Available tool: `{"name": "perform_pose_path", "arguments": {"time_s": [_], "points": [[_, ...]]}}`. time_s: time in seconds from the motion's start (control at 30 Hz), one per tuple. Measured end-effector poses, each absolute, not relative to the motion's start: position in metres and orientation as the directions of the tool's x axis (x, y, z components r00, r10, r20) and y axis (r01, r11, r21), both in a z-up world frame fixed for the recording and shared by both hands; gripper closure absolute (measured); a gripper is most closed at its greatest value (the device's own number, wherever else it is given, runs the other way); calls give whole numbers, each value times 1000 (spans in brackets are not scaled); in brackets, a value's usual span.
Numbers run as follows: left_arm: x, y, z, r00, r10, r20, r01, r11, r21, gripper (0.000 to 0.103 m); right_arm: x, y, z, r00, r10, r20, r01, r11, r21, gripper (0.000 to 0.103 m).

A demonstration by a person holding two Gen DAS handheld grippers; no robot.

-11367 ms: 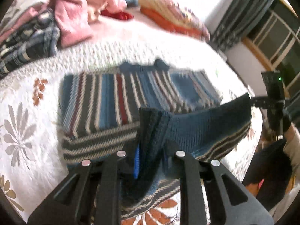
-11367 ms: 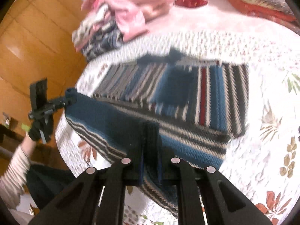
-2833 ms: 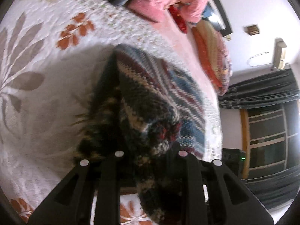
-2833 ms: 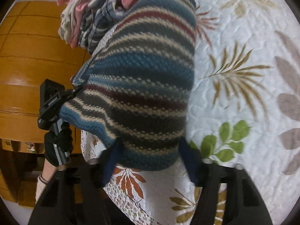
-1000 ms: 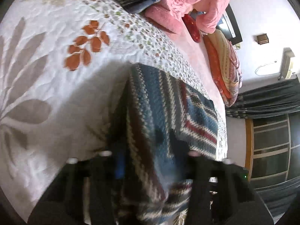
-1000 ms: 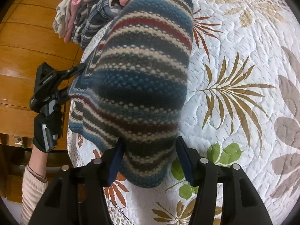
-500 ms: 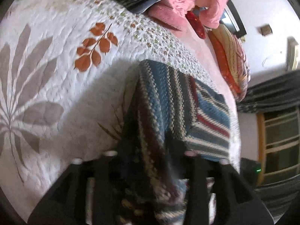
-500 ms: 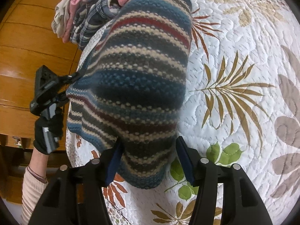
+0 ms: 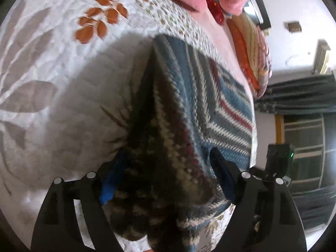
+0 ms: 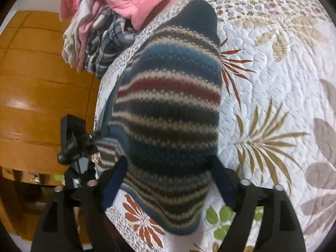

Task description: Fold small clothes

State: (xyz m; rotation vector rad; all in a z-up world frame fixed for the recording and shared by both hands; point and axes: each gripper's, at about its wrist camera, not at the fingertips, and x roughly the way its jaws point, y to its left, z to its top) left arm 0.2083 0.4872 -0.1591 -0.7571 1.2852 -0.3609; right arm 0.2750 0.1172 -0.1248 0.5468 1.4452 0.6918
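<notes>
A knitted sweater (image 9: 189, 109) striped in blue, grey, cream and red lies folded into a thick bundle on the quilted bedspread (image 9: 52, 105). My left gripper (image 9: 168, 178) is open, its fingers wide apart on either side of the bundle's near end. In the right wrist view the same sweater (image 10: 168, 109) runs away from me. My right gripper (image 10: 168, 180) also stands open, straddling its near end. The left gripper (image 10: 73, 145) shows at the sweater's left edge, held by a gloved hand. The right gripper's body (image 9: 277, 161) shows at the bed's edge.
A pile of pink and plaid clothes (image 10: 109, 21) sits at the far end of the bed, with an orange patterned pillow (image 9: 250, 48) beyond. Wooden panelling (image 10: 42, 94) stands left of the bed. Dark curtains and a window (image 9: 304, 126) are on the right.
The sweater, held spread out 11.4 s ago, now lies folded. My left gripper, shut on it 2.8 s ago, has opened. Over the last second both grippers stay open and barely shift.
</notes>
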Motion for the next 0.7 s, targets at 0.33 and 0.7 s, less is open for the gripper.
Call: {"name": "perform_pose_path", "arguments": {"time_s": [0.33, 0.7], "points": [[204, 468, -173, 191, -636, -748, -95, 746, -659, 18, 301, 130, -160, -14, 735, -678, -60, 676, 734, 9], [200, 459, -170, 233, -676, -699, -104, 697, -709, 50, 297, 134, -155, 9, 722, -692, -103, 689, 718, 32]]}}
